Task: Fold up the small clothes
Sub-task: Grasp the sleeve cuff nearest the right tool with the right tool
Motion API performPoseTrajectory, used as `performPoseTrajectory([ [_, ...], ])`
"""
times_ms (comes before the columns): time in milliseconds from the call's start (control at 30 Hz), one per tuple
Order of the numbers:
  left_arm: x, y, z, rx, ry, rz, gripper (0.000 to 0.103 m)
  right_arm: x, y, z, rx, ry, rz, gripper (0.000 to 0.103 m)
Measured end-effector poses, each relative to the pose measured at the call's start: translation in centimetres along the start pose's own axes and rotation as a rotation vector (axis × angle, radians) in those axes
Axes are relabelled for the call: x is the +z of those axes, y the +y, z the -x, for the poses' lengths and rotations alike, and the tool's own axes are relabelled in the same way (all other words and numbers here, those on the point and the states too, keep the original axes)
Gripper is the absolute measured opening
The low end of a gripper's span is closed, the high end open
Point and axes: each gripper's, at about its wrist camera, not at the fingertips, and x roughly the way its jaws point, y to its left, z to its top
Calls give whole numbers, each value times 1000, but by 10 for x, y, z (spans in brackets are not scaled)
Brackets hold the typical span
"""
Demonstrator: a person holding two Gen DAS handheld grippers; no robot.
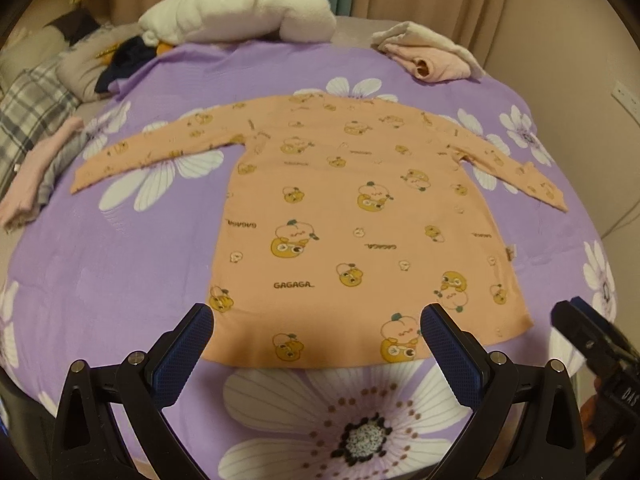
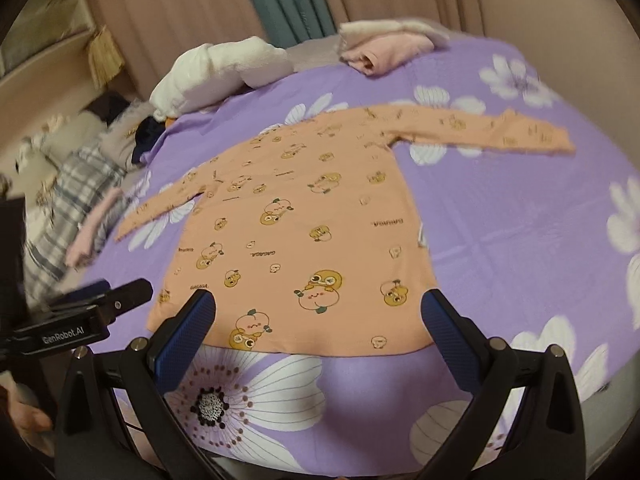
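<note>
One orange long-sleeved top (image 1: 344, 216) is listed as the item in hand: it is laid flat on the bed's purple flowered cover (image 1: 120, 264), hem nearest the cameras, neckline farthest, both sleeves spread out to the sides. No fold is seen in it yet.

Two tools are recorded. The left tool (image 1: 316, 328) is held wide open just above the hem, with nothing between its blue pads; the hem shows in the gap. The right tool (image 2: 318, 316) is likewise spread wide and empty, poised over the hem's other end. Each tool is seen at the edge of the other's view, side by side.

Other stock on the bed:
- a small pile of pink and cream garments (image 1: 428, 52) at the far right corner, seemingly folded already;
- pink and grey pieces (image 1: 36, 168) at the left edge, state unclear;
- a white rolled blanket (image 1: 240, 12) and dark clothing (image 1: 124, 60) at the far side;
- a plaid fabric (image 1: 32, 116) off the cover's left.

Progress is judged as follows: the spreading of this top is done; the sleeves and body remain to be folded, and no grip is taken yet.
</note>
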Motion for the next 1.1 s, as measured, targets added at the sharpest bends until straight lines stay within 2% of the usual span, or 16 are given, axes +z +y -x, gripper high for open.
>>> performPoseTrajectory([
  [133,2,0,-12,10,25,0,102,1,-24,-10,18,13,-82,103],
  [267,7,0,-23,-58,42,18,102,6,-50,-13,75,2,-174,103],
  [433,24,7,-32,-266,12,108,102,19,-97,-20,148,-36,-320,103],
  [500,35,10,-39,-322,3,160,102,25,-115,-24,158,-48,-374,103],
  [533,41,9,-42,-324,1,169,102,30,-128,-28,158,-57,-407,103],
  [667,68,3,-60,-255,-8,166,102,53,-173,-38,119,-101,-489,103],
  [833,97,-2,-80,-235,-31,174,102,93,-236,-54,1,-159,-550,103],
  [933,109,-2,-94,-236,-20,188,102,109,-282,-73,-52,-162,-634,101],
  [1000,116,-3,-106,-233,-8,200,102,112,-303,-83,-45,-163,-690,95],
  [1100,123,-4,-117,-230,4,210,102,123,-323,-88,-31,-221,-742,94],
])
